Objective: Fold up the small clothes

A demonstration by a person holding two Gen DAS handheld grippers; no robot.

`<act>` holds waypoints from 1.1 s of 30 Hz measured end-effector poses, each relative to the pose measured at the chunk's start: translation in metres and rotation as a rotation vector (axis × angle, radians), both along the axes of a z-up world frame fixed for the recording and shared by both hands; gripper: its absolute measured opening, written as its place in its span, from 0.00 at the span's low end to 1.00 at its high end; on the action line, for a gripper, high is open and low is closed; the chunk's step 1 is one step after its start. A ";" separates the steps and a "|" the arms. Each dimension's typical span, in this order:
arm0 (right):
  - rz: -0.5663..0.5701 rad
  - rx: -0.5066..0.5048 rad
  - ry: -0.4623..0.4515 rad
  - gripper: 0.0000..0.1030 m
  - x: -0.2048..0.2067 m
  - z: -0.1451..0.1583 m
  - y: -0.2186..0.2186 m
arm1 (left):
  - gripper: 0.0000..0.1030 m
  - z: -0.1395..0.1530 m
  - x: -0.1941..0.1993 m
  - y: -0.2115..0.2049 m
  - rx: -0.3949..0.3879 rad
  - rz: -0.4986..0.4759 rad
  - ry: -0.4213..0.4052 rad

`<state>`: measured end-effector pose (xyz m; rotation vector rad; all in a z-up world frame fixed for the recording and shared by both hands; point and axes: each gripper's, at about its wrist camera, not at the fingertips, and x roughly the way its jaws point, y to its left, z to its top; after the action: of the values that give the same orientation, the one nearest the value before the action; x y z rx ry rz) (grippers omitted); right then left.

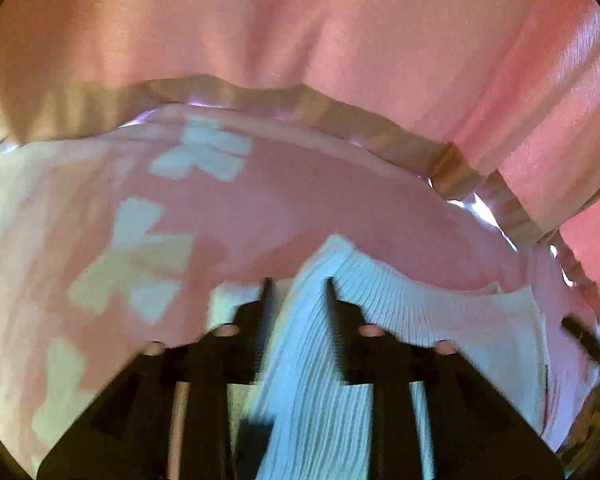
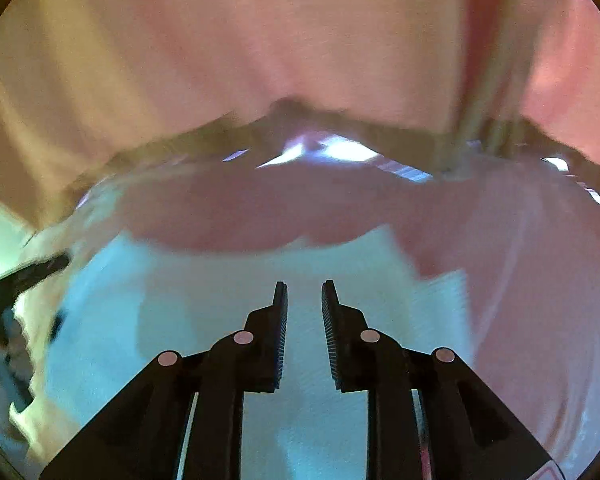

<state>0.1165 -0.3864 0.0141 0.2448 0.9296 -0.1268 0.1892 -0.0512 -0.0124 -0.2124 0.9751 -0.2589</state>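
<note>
A pink garment with pale bow prints (image 1: pixel 131 264) and a white ribbed band (image 1: pixel 400 304) fills the left wrist view. My left gripper (image 1: pixel 297 284) is shut on the white ribbed band, which runs between its fingers. A lifted pink layer (image 1: pixel 300 32) hangs across the top. In the right wrist view the same pink cloth (image 2: pixel 540 280) and white fabric (image 2: pixel 219 300) lie under my right gripper (image 2: pixel 304 286). Its jaws stand slightly apart with nothing between them. The view is motion-blurred.
The other gripper's dark finger shows at the right edge of the left wrist view (image 1: pixel 584 340) and at the left edge of the right wrist view (image 2: pixel 27 272). A bright gap (image 2: pixel 332 150) shows under the lifted layer's hem.
</note>
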 end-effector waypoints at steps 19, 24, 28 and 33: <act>0.079 -0.020 0.108 0.13 -0.016 -0.038 0.087 | 0.57 -0.029 -0.093 0.005 0.103 0.009 0.093; 0.093 -0.030 0.103 0.13 -0.003 -0.036 0.087 | 0.68 -0.032 -0.092 -0.007 0.148 0.003 0.085; 0.103 -0.024 0.105 0.13 0.010 -0.035 0.085 | 0.75 -0.039 -0.086 -0.003 0.104 0.029 0.129; 0.107 0.000 0.126 0.13 0.030 -0.042 0.081 | 0.76 -0.045 -0.080 0.011 0.042 0.098 0.175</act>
<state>0.1467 -0.3058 -0.0279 0.1879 1.0663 -0.0436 0.1094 -0.0406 -0.0574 -0.2471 1.1384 -0.1312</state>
